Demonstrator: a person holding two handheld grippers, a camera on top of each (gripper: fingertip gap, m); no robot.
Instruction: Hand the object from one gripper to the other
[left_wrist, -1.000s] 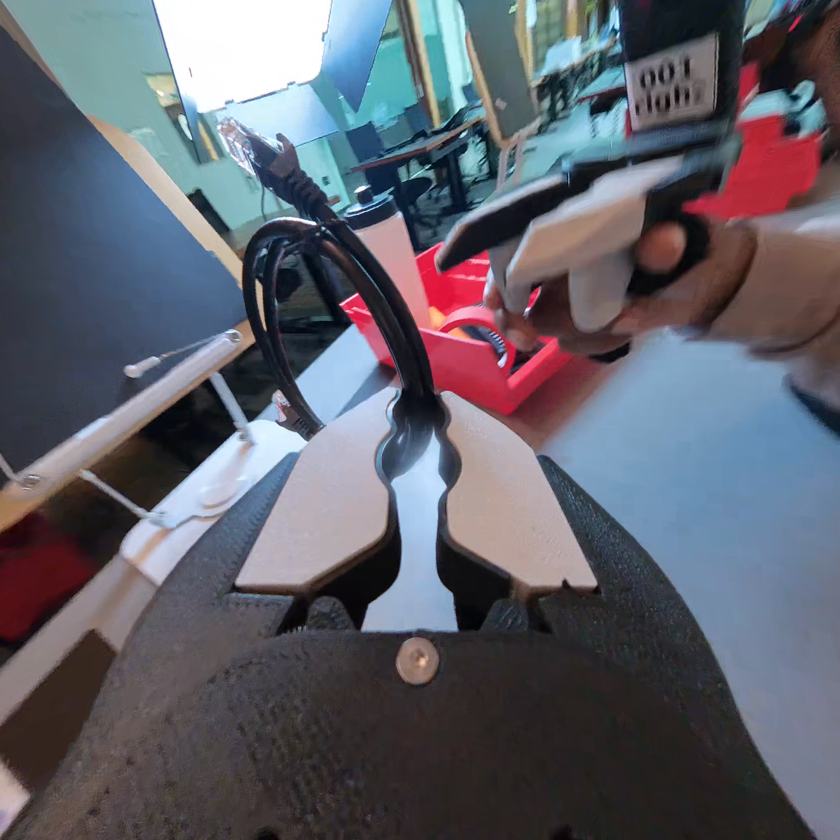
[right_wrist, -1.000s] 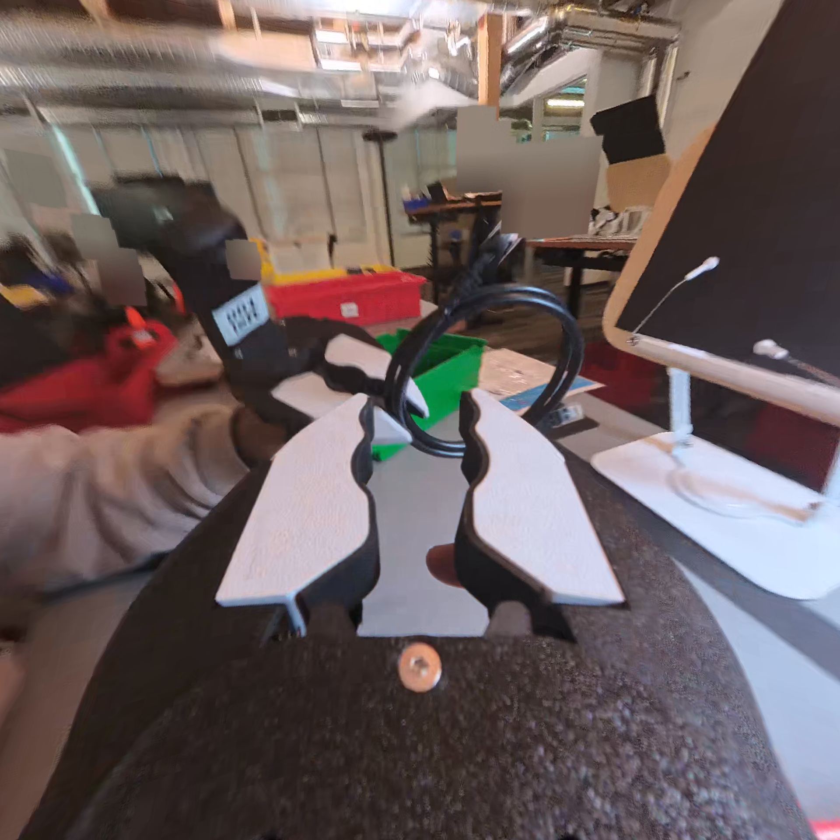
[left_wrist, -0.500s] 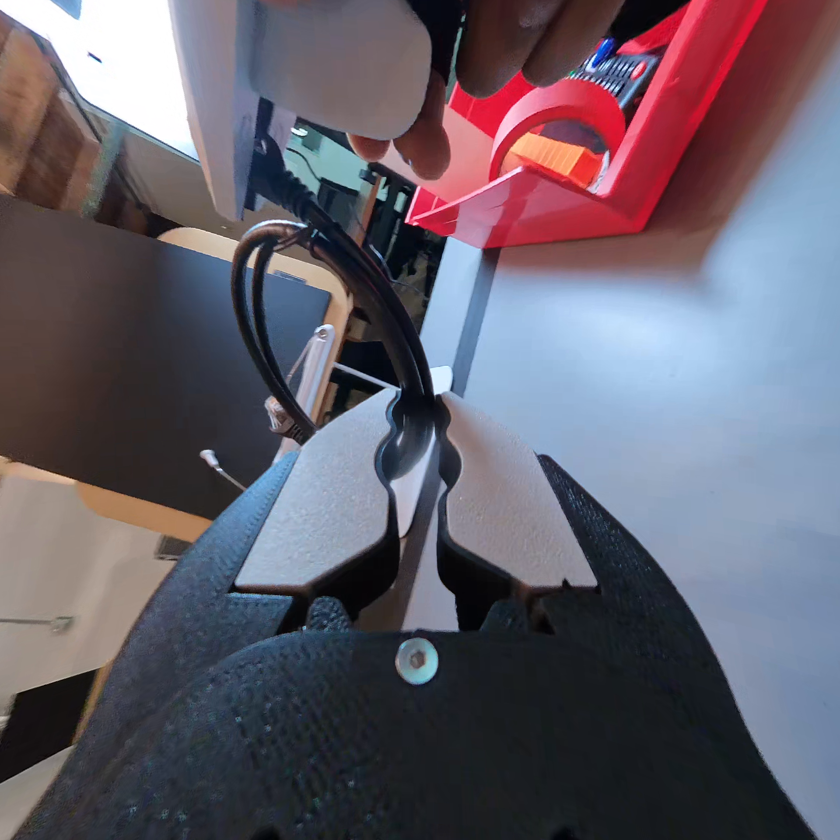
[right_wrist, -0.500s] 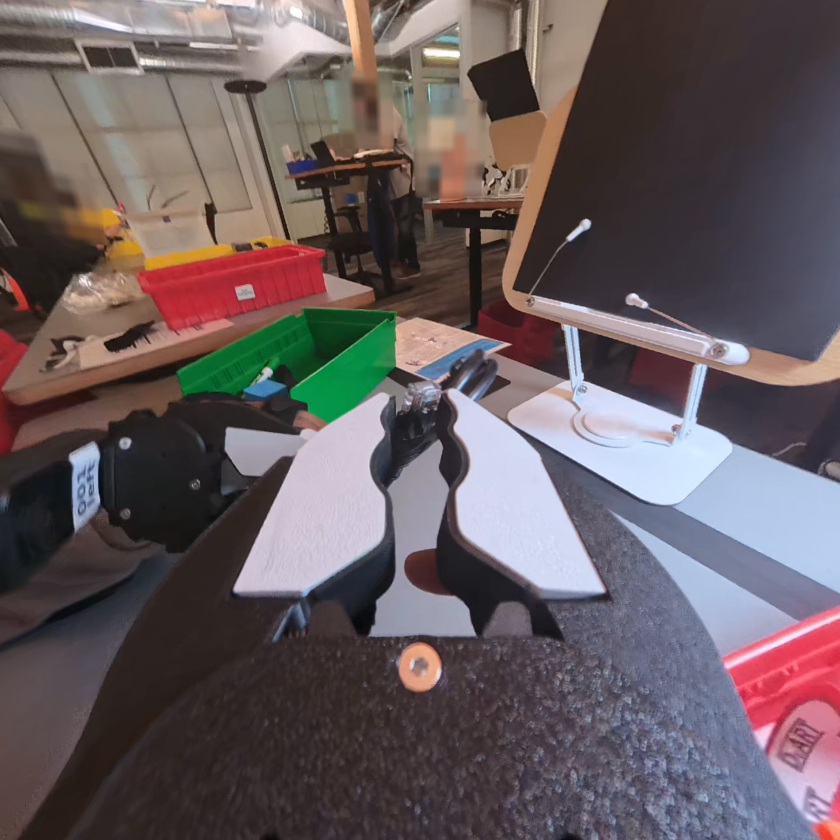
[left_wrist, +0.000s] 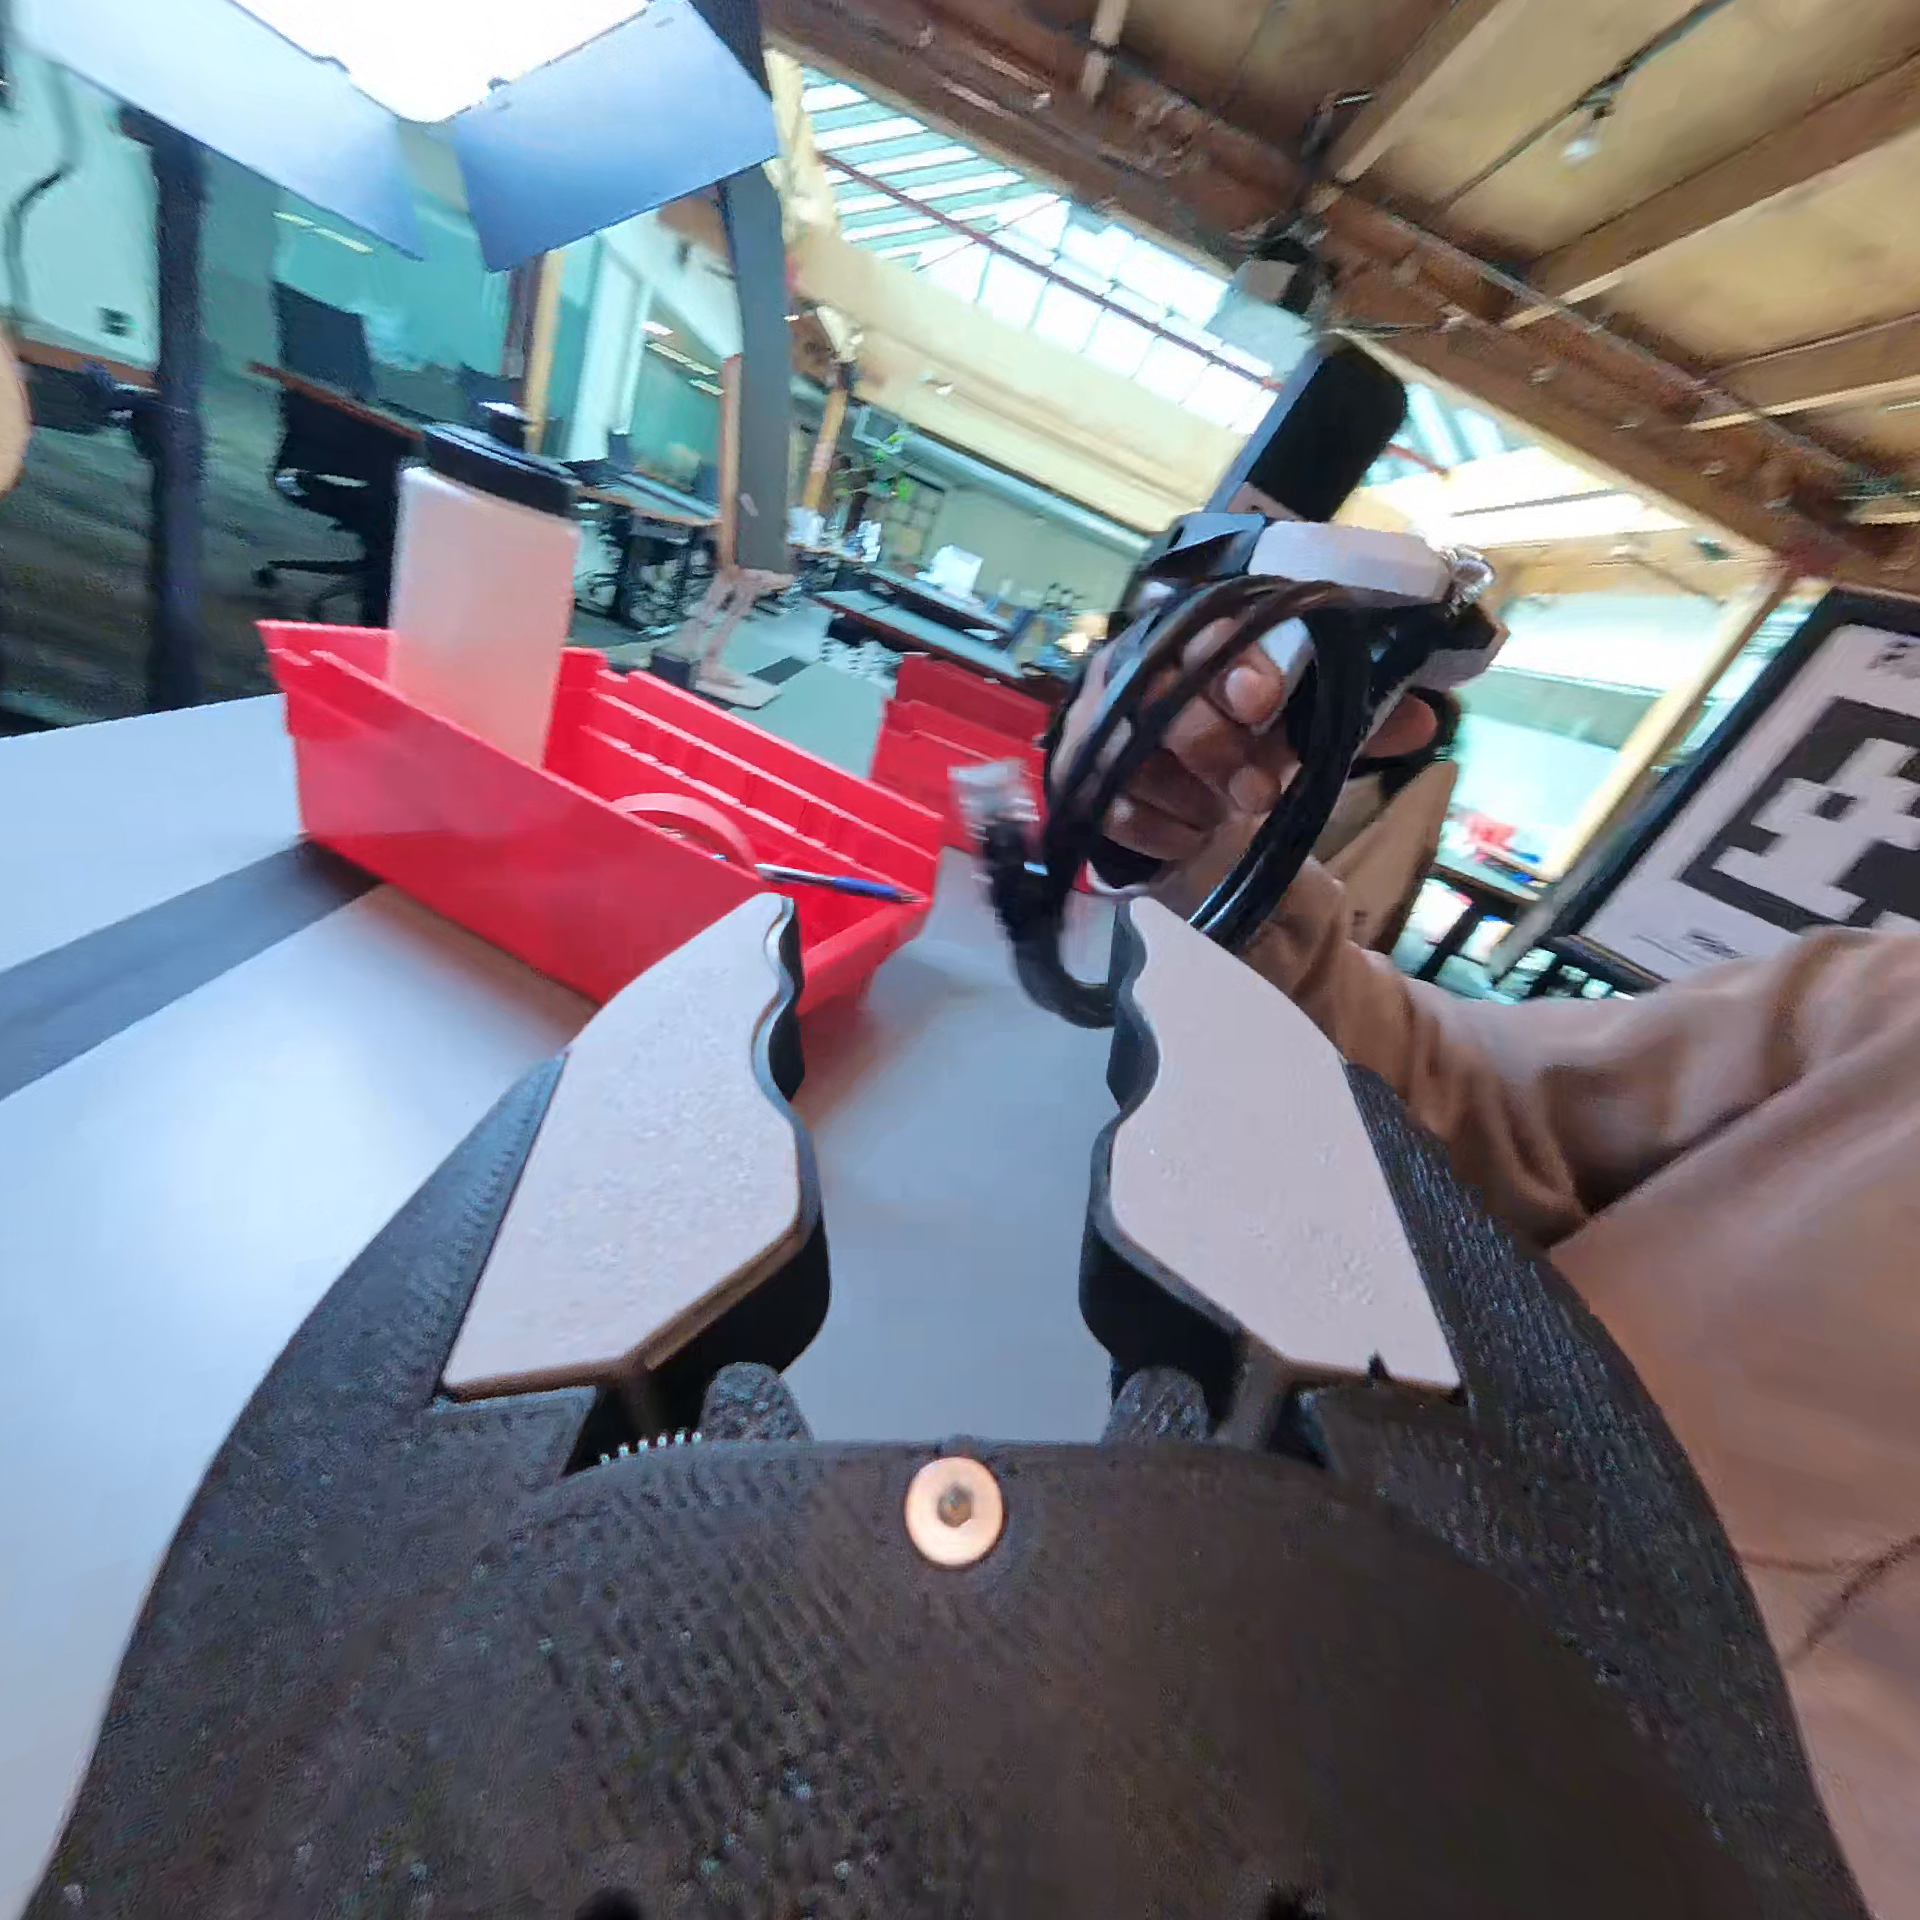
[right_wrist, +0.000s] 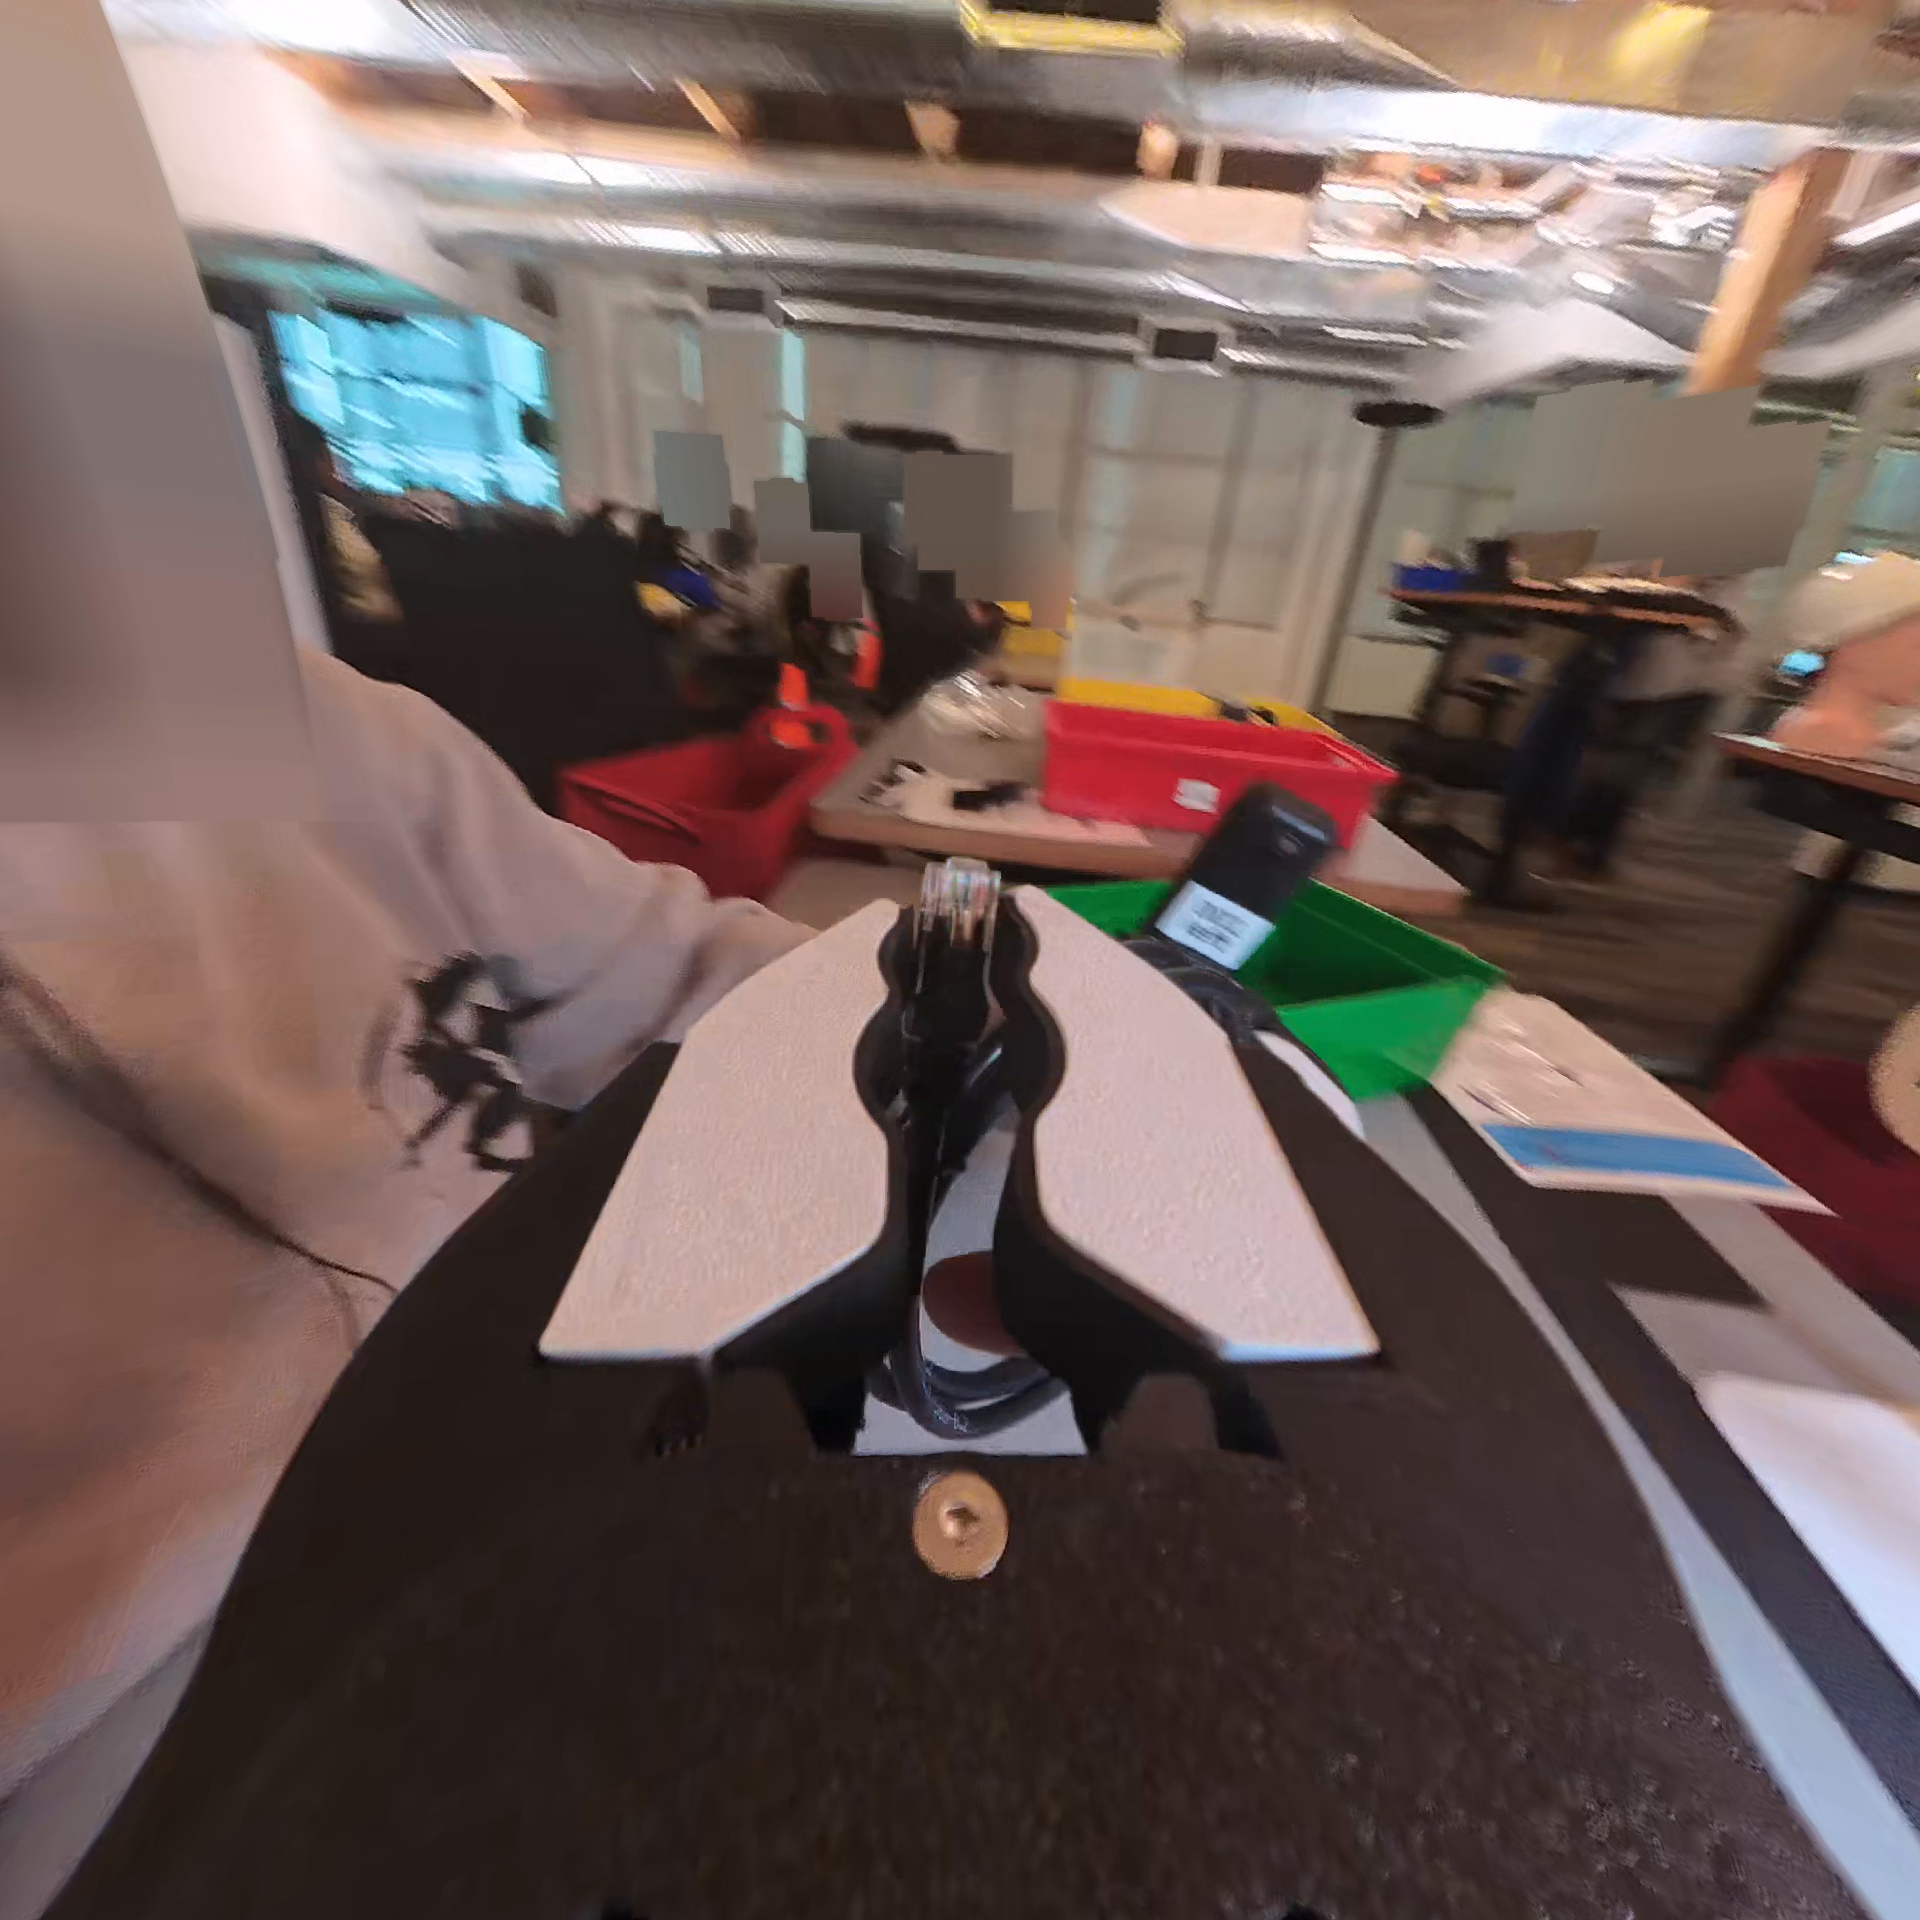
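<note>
Left wrist view showed the left claw (left_wrist: 956, 966) spread wide with nothing between its pale pads, hovering over the grey table (left_wrist: 187, 1122). Beyond it the right claw (left_wrist: 1351, 582), held in a person's hand (left_wrist: 1195, 769), carried the cable (left_wrist: 1174, 748): a thin black network lead wound into a loose coil of several loops, with a clear plastic plug (left_wrist: 987, 790) dangling at its lower end. The coil hung in the air just past the left claw's right fingertip, above the table and near the end of a red bin (left_wrist: 499, 831) that held a white bottle (left_wrist: 478, 613), a roll of red tape (left_wrist: 675, 821) and a blue pen (left_wrist: 831, 883). A large black-and-white marker board (left_wrist: 1808, 810) stood at the far right. In the right wrist view, the right claw (right_wrist: 956, 914) was pinched shut on the cable (right_wrist: 940, 1039), its other clear plug (right_wrist: 958, 888) poking up between the fingertips and black loops trailing down behind the pads. The left claw's black handle (right_wrist: 1247, 862) bore a small white printed label (right_wrist: 1210, 920), too blurred to read, in front of a green bin (right_wrist: 1361, 997). A blue-and-white sheet (right_wrist: 1621, 1143) lay near the table's right edge; its print was illegible.
</note>
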